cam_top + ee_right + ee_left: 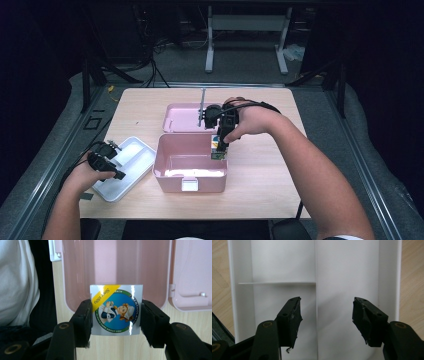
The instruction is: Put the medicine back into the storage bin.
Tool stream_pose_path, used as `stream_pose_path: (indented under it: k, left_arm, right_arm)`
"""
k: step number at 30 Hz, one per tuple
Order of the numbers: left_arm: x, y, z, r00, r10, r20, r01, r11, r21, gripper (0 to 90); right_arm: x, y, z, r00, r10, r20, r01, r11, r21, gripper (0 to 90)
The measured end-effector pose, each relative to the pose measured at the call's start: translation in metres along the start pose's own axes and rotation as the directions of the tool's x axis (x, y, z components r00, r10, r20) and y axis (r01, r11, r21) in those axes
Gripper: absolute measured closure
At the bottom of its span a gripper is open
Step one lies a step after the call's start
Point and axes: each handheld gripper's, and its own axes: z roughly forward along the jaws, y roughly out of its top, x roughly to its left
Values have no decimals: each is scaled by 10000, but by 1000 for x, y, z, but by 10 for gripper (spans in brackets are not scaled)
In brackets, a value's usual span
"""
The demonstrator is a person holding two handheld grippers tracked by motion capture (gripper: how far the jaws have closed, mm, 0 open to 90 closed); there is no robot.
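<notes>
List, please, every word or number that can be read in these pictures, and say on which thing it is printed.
"Since 1889": on the yellow band across a corner of the small box held between the jaws of the right gripper.
"MENTHOLATU...": round the green ring on the same box, partly cut off by glare.
"ALWAYS CARE ABOUT YOU": along the bottom of that ring.
Pink case and white tray: no text visible.

Looks like a lab/recording setup, not a home. Wooden table [260, 190] sits betw. black curtains, w/ metal floor rails, loose cables [150, 65] and a white stand frame [247, 35] beyond its far edge.
</notes>
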Motion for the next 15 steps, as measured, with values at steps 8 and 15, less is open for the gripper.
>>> stream_pose_path:
  k: [8,15]
  left_arm:
    - [0,0,0,10000,-10,-28,10,10000,-11,401]
    - [0,0,0,10000,-12,-61,13,10000,22,401]
  right_arm:
    - [-2,3,13,10000,67,6,-67,10000,14,464]
    - [-2,1,35,9999,110,-78,-111,9999,-61,464]
